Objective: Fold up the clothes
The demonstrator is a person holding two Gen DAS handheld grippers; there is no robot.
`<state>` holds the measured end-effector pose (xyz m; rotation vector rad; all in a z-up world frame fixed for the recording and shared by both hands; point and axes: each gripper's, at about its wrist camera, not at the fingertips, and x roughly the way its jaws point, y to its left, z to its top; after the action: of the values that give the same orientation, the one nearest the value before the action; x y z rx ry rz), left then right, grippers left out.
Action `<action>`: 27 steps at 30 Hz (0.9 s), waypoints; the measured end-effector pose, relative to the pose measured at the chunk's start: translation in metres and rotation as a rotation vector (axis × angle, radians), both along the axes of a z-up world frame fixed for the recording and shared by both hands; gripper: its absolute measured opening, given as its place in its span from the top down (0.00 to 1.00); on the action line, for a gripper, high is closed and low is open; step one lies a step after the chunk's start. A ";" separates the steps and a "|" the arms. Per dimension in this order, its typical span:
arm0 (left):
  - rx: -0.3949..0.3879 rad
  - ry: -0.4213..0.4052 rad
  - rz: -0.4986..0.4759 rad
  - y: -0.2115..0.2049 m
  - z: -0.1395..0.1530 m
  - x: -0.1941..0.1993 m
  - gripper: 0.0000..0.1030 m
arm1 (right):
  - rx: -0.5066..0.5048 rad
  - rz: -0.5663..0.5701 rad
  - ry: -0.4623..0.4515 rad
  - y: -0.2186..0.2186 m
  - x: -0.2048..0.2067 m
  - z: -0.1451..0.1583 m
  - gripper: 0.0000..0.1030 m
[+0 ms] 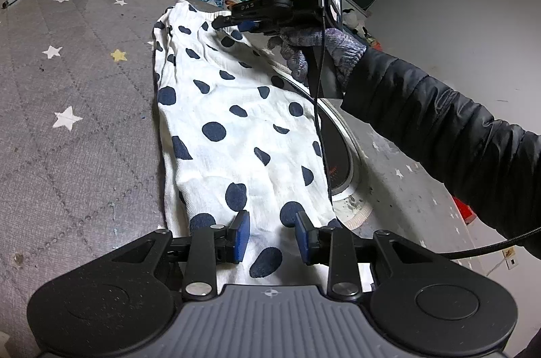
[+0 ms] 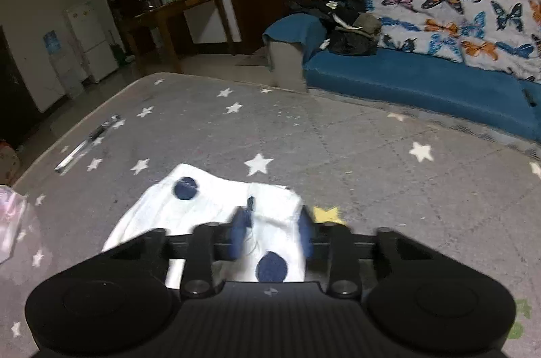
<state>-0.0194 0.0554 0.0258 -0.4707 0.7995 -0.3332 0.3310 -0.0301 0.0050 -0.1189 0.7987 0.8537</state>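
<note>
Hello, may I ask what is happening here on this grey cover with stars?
A person is folding a white garment with navy dots on the star-patterned cover. The right gripper, held in a gloved hand, is at the far edge. The left gripper is open over the near edge.

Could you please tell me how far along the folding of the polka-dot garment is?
Early. The white garment with navy dots lies lengthwise on the grey star-patterned mat, apparently narrowed already. The left tool is open over its near end; the right tool is at the far end. Final folds remain.
</note>
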 end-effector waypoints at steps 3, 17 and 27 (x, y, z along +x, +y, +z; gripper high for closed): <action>0.007 0.003 0.003 -0.001 0.001 0.000 0.68 | 0.019 -0.009 0.011 -0.001 -0.003 0.003 0.86; 0.070 -0.035 0.051 -0.006 0.022 -0.012 0.56 | 0.152 0.043 -0.033 -0.031 -0.047 0.069 0.89; 0.118 -0.045 0.135 0.000 0.034 -0.055 0.51 | 0.200 0.129 -0.050 -0.074 -0.117 0.112 0.89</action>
<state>-0.0746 0.0553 0.0594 -0.4028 0.7355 -0.1697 0.2140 -0.1036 0.1165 -0.0146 0.6597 1.0436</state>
